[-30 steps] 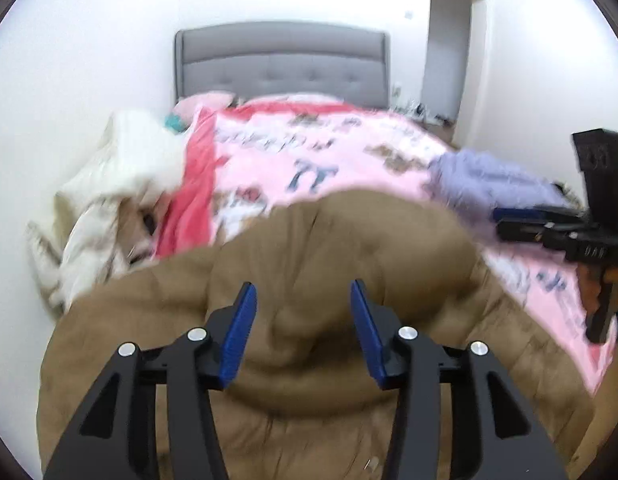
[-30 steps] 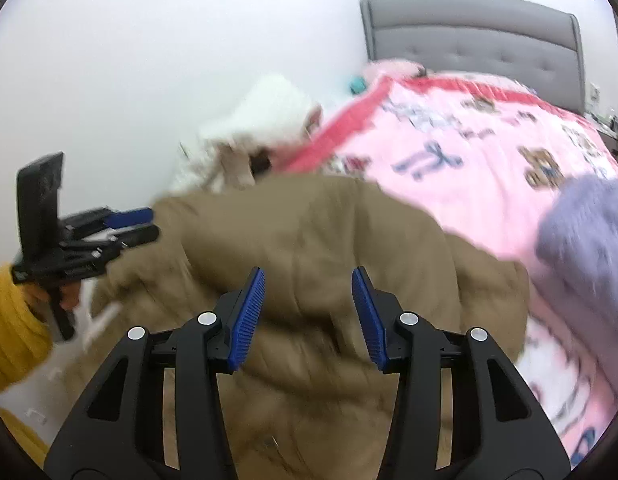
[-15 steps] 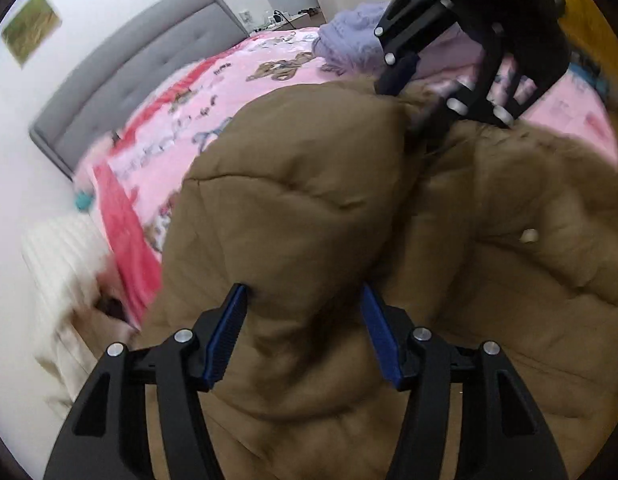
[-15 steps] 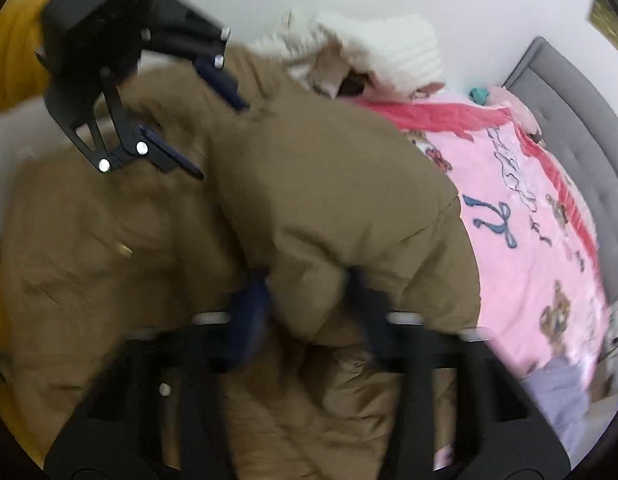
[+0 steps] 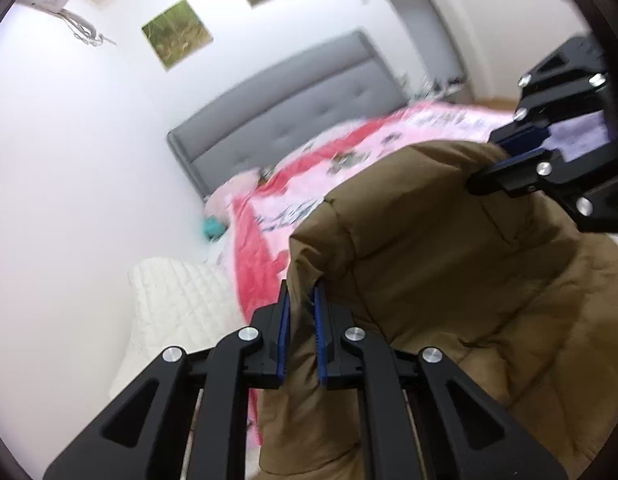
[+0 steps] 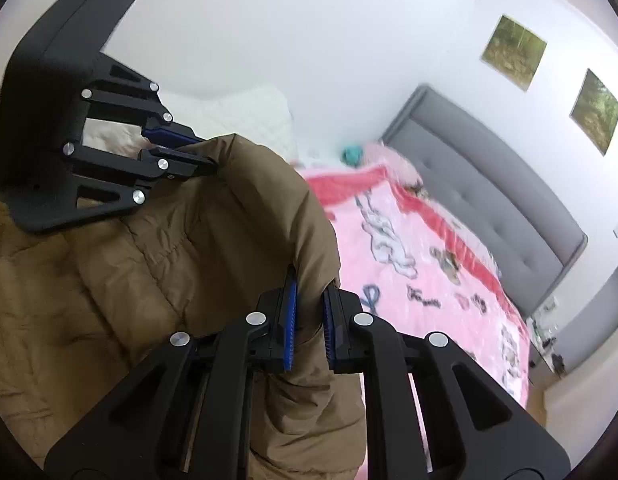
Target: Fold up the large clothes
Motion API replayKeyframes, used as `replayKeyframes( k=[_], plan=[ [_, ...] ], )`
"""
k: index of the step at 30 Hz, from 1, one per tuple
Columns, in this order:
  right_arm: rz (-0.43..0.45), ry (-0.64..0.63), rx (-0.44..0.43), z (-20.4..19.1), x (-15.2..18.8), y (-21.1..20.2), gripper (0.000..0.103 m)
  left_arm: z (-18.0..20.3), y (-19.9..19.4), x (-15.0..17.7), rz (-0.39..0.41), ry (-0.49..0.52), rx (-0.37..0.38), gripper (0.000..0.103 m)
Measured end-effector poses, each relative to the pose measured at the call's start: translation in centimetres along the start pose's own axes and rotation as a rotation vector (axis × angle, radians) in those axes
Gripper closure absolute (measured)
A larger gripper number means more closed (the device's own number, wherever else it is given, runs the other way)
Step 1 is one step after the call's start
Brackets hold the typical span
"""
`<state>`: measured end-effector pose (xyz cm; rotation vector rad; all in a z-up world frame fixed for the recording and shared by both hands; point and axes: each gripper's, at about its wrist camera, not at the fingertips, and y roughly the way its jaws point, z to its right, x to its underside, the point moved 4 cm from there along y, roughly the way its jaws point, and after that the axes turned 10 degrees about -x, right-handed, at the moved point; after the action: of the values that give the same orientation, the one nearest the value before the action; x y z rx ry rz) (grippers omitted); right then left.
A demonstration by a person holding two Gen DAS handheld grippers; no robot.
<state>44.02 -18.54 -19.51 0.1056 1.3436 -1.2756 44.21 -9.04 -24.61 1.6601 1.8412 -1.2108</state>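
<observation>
The blue ribbed fingers [image 5: 284,332] of the left gripper [image 5: 300,334] stand nearly closed, with a fold of the brown quilted padded coat [image 5: 449,280] pinched between them; the fingers [image 6: 290,320] of the right gripper [image 6: 309,322] are likewise drawn close on another fold of the same garment. In each wrist view the opposite gripper appears clamped on the far end of a raised ridge of fabric, so both tools hold one edge of the coat, lifted clear, with the bulk of the garment hanging and bunched beneath. The coat sits at the near end of the pink printed bedspread with a red border [image 6: 429,264], in front of the grey button-tufted upholstered headboard [image 5: 285,120]. Judgement: the step in hand is the lift of one edge in preparation for a fold; no completed fold is evident, so the task appears to be at an early stage. The next move would call for both grippers to travel together, keeping the held edge taut and level, and to lay it over the lower part of the garment before release. The coat's shell is smooth, lightly creased and stitched in puffy channels; it looks thick and springy, and may resist lying flat. A white quilted cover [image 5: 177,300] lies beside the bed near the white wall [image 5: 69,160]. Motion blur limits finer detail.
</observation>
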Motion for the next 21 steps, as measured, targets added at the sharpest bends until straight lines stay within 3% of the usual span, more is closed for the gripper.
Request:
replayKeyframes(
  k=[4,8,11,17,21],
  plan=[
    [-0.007,-0.001,-0.144,-5.7,4.5,-5.3,0.093,2.6,-8.5,5.0,0.047,0.027,0.110,0.092],
    [-0.080,0.043,-0.267,-10.8,8.0,-8.2,0.093,6.1,-14.4,10.4,-0.072,0.023,0.239,0.093],
    [-0.155,0.085,-0.284,-14.0,10.7,-8.5,0.093,8.0,-15.1,12.7,-0.160,0.020,0.284,0.093],
    [-0.244,0.189,-0.282,-15.5,14.5,-6.8,0.093,10.2,-13.4,16.4,-0.297,-0.010,0.305,0.093],
    [-0.331,0.127,-0.206,-16.7,16.4,-4.5,0.092,11.4,-12.1,19.2,-0.403,0.007,0.296,0.093]
  ],
)
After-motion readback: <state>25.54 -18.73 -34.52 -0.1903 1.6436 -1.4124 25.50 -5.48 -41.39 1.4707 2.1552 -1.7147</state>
